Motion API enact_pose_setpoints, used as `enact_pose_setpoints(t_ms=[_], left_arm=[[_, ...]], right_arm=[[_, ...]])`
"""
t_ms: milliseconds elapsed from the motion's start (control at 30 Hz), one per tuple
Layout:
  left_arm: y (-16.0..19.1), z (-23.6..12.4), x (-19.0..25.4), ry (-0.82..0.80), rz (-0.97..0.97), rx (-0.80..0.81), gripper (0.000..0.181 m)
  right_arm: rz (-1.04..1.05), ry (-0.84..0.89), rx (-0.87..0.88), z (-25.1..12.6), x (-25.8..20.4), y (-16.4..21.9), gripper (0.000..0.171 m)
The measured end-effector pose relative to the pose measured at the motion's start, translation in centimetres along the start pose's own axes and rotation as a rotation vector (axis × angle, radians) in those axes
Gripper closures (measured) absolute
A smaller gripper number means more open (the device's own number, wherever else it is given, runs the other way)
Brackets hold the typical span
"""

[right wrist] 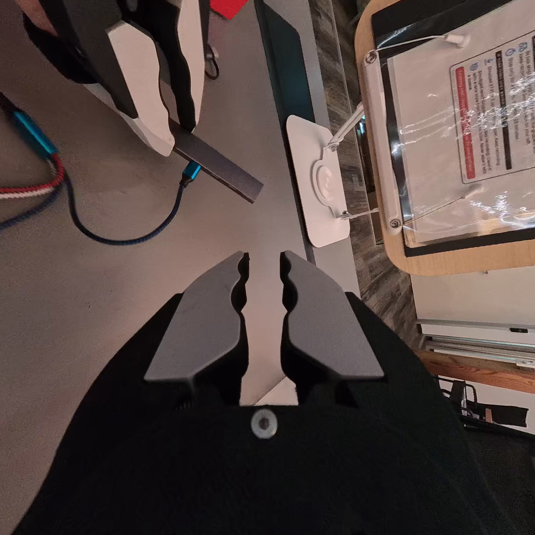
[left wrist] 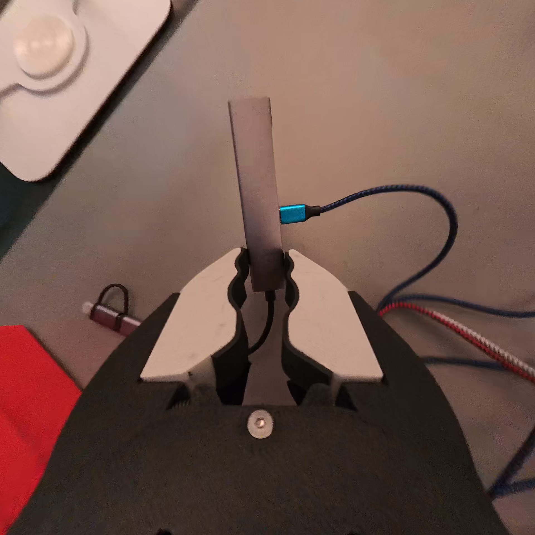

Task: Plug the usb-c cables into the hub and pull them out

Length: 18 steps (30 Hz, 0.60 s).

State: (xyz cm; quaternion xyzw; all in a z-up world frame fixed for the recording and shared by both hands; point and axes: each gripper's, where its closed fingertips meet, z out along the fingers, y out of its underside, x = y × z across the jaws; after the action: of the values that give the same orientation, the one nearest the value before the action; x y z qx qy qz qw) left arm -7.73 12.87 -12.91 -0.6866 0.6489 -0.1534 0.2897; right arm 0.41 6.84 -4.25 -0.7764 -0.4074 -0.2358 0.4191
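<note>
My left gripper [left wrist: 265, 257] is shut on the near end of a long grey hub [left wrist: 254, 179], holding it just above the grey table. A blue USB-C plug [left wrist: 293, 214] on a dark blue braided cable [left wrist: 428, 202] sits in the hub's right side. The hub's own black lead [left wrist: 267, 321] hangs down between the fingers. In the right wrist view the hub [right wrist: 220, 170], the blue plug [right wrist: 191, 170] and the left gripper [right wrist: 176, 133] show at upper left. My right gripper [right wrist: 263, 257] is open and empty, apart from the hub, near the table's edge. A second blue plug [right wrist: 31, 134] on a red-and-white braided cable [right wrist: 34, 188] lies loose at the left.
A white stand base [left wrist: 58, 86] sits at the far left; it also shows in the right wrist view [right wrist: 315, 185]. A small adapter [left wrist: 113, 315] and a red cloth [left wrist: 26, 405] lie at the left. The red-white cable [left wrist: 463, 338] runs at right. A wooden stool with a plastic-wrapped sheet [right wrist: 451, 130] stands beyond the table edge. Some 15 cm of space lies between my two pairs of fingers.
</note>
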Motion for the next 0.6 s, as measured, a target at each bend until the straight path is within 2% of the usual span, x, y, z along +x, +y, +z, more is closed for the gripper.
enact_pose_setpoints(t_ms=[33,167,233,333,467,533,600], left_arm=[[0.3,0.3,0.2,0.027,-0.028,-0.009,0.159],[1.9,1.8,1.4,0.149,-0.104,-0.082,0.159],[1.8,1.8,1.4,0.156,-0.11,-0.072,0.156],[0.8,0.7,0.0,0.077,-0.082,-0.03,0.134],[-1.6,-3.9,-3.0,-0.053,-0.062,0.061,0.122],[-2.6,-7.6,-5.3,-0.124,-0.088,0.131,0.123],[-2.2,-12.0,-8.5,-0.218,-0.156,0.164,0.129]], right_arm=[[-0.001,-0.004,-0.004,0.0,-0.1,0.0,0.15],[0.01,-0.006,-0.002,-0.2,0.1,0.1,0.15],[0.011,-0.006,-0.005,-0.3,0.2,0.2,0.15],[0.01,-0.003,-0.012,-0.4,0.3,0.4,0.149],[0.007,0.0,-0.012,-0.5,0.4,0.4,0.149],[0.001,0.001,-0.016,-0.6,0.4,0.5,0.149],[-0.005,0.002,-0.022,-0.5,0.4,0.6,0.149]])
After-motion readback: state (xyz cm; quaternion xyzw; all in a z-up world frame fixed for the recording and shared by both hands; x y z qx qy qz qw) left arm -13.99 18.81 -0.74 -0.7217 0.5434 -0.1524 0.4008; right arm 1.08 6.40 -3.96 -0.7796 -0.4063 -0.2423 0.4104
